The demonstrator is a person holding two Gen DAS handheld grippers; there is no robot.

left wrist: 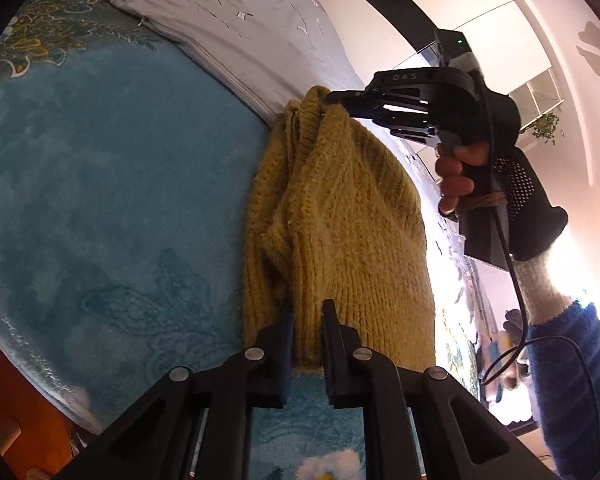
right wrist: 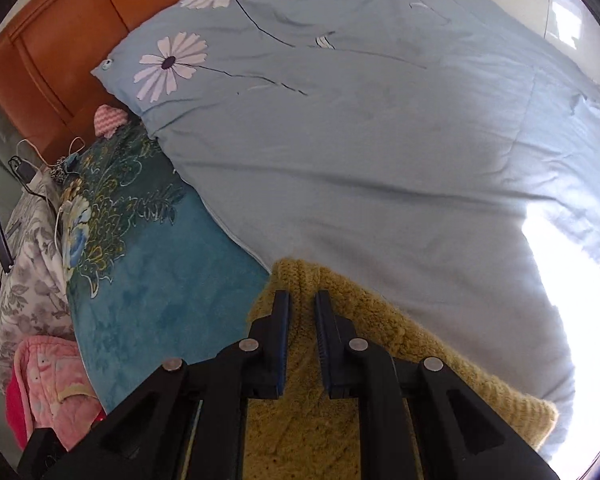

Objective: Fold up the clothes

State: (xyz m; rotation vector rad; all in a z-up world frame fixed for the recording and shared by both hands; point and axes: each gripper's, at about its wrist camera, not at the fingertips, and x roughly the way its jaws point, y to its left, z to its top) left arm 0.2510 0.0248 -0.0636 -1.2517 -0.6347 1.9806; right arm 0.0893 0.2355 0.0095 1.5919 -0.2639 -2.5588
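A mustard-yellow knitted sweater (left wrist: 340, 220) hangs stretched between both grippers above the blue bed cover. My left gripper (left wrist: 307, 312) is shut on the sweater's near edge, with knit bunched between the fingers. At the far end, my right gripper (left wrist: 330, 102) pinches the other edge, held by a hand in a blue sleeve. In the right wrist view the right gripper (right wrist: 302, 300) is shut on a thick fold of the sweater (right wrist: 308, 432), which spreads under and to the right of the fingers.
A blue plush bed cover (left wrist: 100, 180) lies under the sweater. A light-blue daisy-print duvet (right wrist: 360, 140) is heaped beyond it. An orange wooden headboard (right wrist: 60, 40) stands at the back. A pink blanket (right wrist: 48, 384) and grey floral fabric lie at the bed's left.
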